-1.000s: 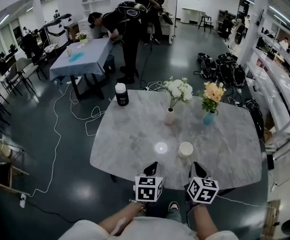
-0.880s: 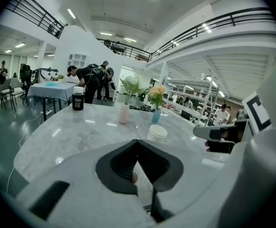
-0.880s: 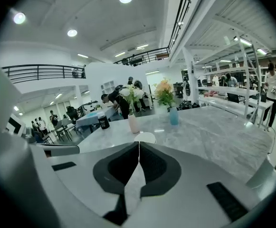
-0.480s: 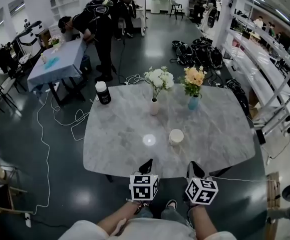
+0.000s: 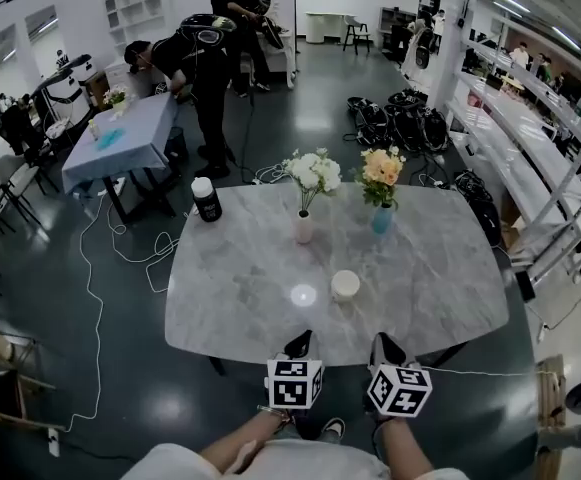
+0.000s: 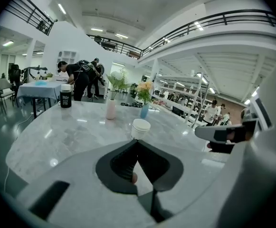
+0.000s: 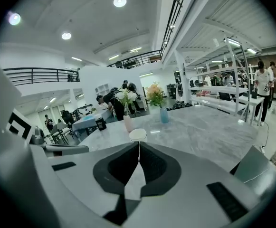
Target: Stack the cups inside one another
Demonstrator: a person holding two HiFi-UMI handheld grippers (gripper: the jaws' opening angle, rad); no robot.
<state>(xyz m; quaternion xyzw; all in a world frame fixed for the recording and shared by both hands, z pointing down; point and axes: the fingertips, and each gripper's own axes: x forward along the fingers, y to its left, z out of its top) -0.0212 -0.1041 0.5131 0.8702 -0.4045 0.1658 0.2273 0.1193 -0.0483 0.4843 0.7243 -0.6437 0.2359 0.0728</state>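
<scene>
Floor: you stood over a dark, glossy floor [image 5: 90, 368] that mirrored the ceiling lights [image 7: 119, 2].
Near table: a grey marble table [image 5: 250, 268] lay before you.
Far table: a blue-clothed table [image 5: 120, 138] stood far left, people [image 5: 205, 68] beside it.
Cable: a white cable [image 5: 91, 293] trailed over the floor.
Right side: white shelving racks [image 5: 530, 138] ran along it.
Overhead: a black-railed balcony [image 6: 223, 18] curved above you.

We've got the grey marble table [image 5: 450, 288] mid-frame, white cup [image 5: 345, 285] toward its lower edge, pink vase [image 5: 303, 227] and blue vase [image 5: 382, 219] above that, black canister [image 5: 207, 200] at its upper-left corner.
</scene>
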